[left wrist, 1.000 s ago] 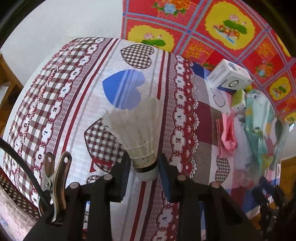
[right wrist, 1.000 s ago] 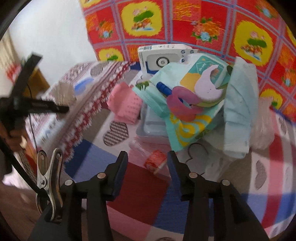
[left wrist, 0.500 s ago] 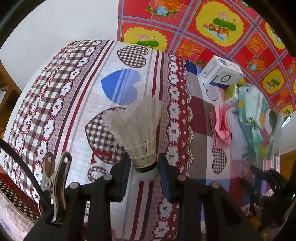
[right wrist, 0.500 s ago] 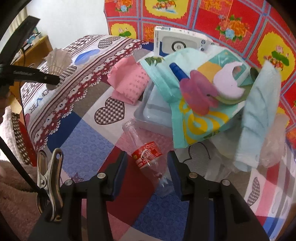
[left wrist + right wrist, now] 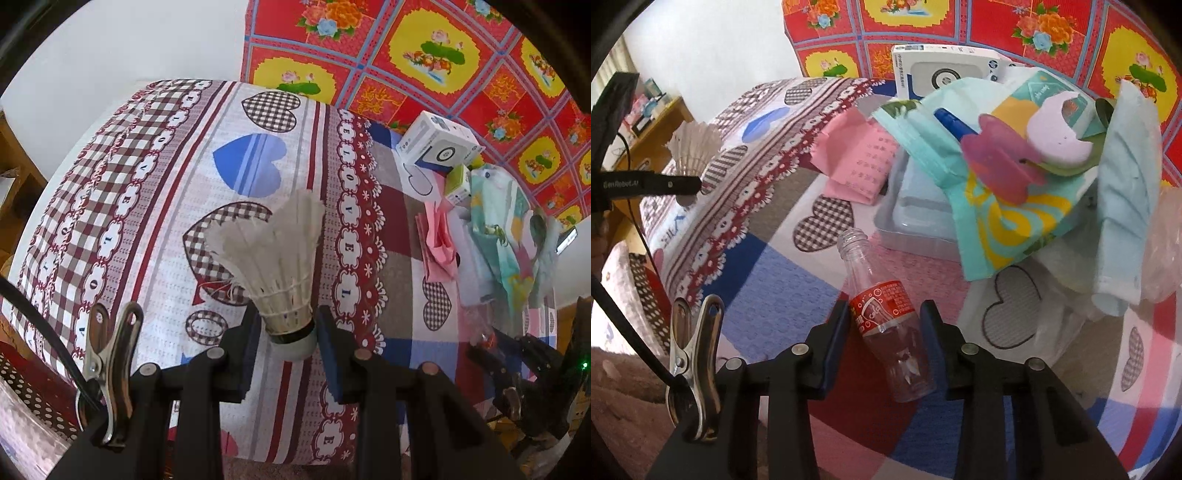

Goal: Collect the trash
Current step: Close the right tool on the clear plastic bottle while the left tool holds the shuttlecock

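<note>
A white feather shuttlecock (image 5: 277, 258) stands upright in my left gripper (image 5: 286, 332), whose pads are shut on its cork base above the heart-patterned bedspread (image 5: 147, 221). The right wrist view shows that same shuttlecock (image 5: 696, 147) at far left. An empty clear plastic bottle (image 5: 882, 306) with a red cola label lies on the bedspread, neck pointing away. My right gripper (image 5: 884, 325) straddles its labelled middle. Its jaws are closing, with the pads close beside the bottle on both sides.
Behind the bottle lies a pile: a grey-blue tray (image 5: 916, 221), teal patterned cloths (image 5: 997, 177), a pink cloth (image 5: 857, 162), a white box (image 5: 945, 70) and a clear plastic bag (image 5: 1167, 240). A wooden shelf (image 5: 653, 122) stands at far left. Red floral fabric (image 5: 424, 55) covers the wall.
The right gripper has come in over the bottle, which now lies between its fingers, and the fingers have narrowed. The left gripper keeps holding the shuttlecock, almost still.
</note>
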`<action>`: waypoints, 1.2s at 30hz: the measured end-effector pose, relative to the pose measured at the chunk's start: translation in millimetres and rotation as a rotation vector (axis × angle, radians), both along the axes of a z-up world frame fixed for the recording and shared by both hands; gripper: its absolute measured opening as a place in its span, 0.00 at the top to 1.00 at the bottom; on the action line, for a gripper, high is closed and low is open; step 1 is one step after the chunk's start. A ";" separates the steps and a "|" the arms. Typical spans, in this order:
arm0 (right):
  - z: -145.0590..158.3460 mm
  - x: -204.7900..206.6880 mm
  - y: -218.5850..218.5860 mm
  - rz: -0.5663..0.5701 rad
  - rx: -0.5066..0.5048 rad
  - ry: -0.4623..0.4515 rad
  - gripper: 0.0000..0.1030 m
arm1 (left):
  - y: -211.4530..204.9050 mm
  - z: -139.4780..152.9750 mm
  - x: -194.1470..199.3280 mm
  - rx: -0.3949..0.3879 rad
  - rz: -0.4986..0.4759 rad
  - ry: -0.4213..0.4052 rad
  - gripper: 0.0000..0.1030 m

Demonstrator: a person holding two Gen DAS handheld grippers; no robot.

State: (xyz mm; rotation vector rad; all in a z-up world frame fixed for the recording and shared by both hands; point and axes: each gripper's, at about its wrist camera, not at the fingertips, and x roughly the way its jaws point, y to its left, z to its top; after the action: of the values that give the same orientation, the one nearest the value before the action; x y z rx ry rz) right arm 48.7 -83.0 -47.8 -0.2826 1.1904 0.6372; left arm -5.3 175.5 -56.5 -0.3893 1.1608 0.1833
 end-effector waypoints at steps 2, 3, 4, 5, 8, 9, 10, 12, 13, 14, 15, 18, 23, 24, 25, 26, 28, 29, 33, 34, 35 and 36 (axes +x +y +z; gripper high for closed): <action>4.8 -2.9 3.0 -0.009 0.023 -0.005 0.61 | 1.5 0.5 -3.1 -0.004 0.005 -0.001 0.69; 7.3 -4.3 3.8 -0.012 0.032 -0.007 0.61 | 2.1 0.9 -4.4 -0.007 0.005 -0.003 0.69; 10.1 -5.7 6.3 -0.018 0.045 -0.009 0.61 | 3.0 1.8 -6.4 -0.007 0.005 -0.006 0.69; 12.3 -6.3 9.1 -0.025 0.057 -0.009 0.61 | 3.9 2.6 -8.3 -0.006 0.005 -0.009 0.69; 17.3 -7.9 17.9 -0.050 0.092 -0.001 0.61 | 7.1 6.9 -14.3 0.002 0.005 -0.021 0.69; 18.4 -7.8 20.8 -0.055 0.103 0.004 0.61 | 8.1 8.0 -15.7 0.004 0.006 -0.025 0.69; 20.0 -7.8 24.8 -0.059 0.115 0.010 0.61 | 10.2 9.8 -18.2 0.006 0.007 -0.029 0.69; 25.0 -9.4 33.9 -0.064 0.131 0.006 0.61 | 14.2 13.0 -22.6 0.010 0.009 -0.036 0.69; 27.6 -10.7 38.4 -0.065 0.131 0.000 0.61 | 17.3 15.0 -25.1 0.012 0.011 -0.040 0.69; 31.0 -12.7 42.9 -0.064 0.133 -0.005 0.61 | 20.2 16.7 -27.4 0.013 0.014 -0.043 0.69; 34.5 -14.7 44.6 -0.063 0.137 -0.009 0.61 | 23.2 18.2 -29.2 0.013 0.017 -0.046 0.69; 44.6 -20.5 60.2 -0.053 0.154 -0.016 0.61 | 32.4 23.4 -35.3 0.016 0.022 -0.061 0.69; 57.7 -28.4 84.6 -0.042 0.182 -0.006 0.61 | 49.5 31.7 -45.2 0.020 0.015 -0.075 0.69; 60.1 -31.0 92.5 -0.039 0.187 -0.003 0.61 | 52.0 32.6 -47.0 0.022 0.013 -0.077 0.69; 60.2 -32.1 97.0 -0.037 0.189 -0.001 0.61 | 56.1 34.1 -50.0 0.024 0.011 -0.079 0.69; 62.0 -34.8 104.5 -0.035 0.192 0.004 0.61 | 60.0 35.5 -52.6 0.025 0.009 -0.081 0.69; 65.2 -39.3 115.1 -0.031 0.196 0.007 0.61 | 69.6 38.2 -58.6 0.025 0.008 -0.084 0.69; 66.6 -42.3 120.6 -0.030 0.197 0.006 0.61 | 75.1 39.7 -61.8 0.025 0.007 -0.086 0.69; 72.2 -54.3 145.4 -0.035 0.205 0.006 0.61 | 94.5 44.9 -73.2 0.031 0.001 -0.090 0.69; 73.0 -56.4 149.9 -0.038 0.208 0.006 0.61 | 100.9 46.4 -77.2 0.033 0.001 -0.093 0.69; 74.3 -59.9 157.2 -0.040 0.213 0.007 0.61 | 105.9 47.5 -80.3 0.034 0.001 -0.095 0.69; 75.7 -63.0 163.4 -0.040 0.216 0.006 0.61 | 111.5 48.7 -83.9 0.036 0.001 -0.097 0.69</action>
State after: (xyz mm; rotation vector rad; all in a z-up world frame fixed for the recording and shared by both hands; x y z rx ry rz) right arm -14.3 80.4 27.8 -0.0743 1.1194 0.7251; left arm -89.2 287.0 -7.8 -0.3632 1.0605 0.1835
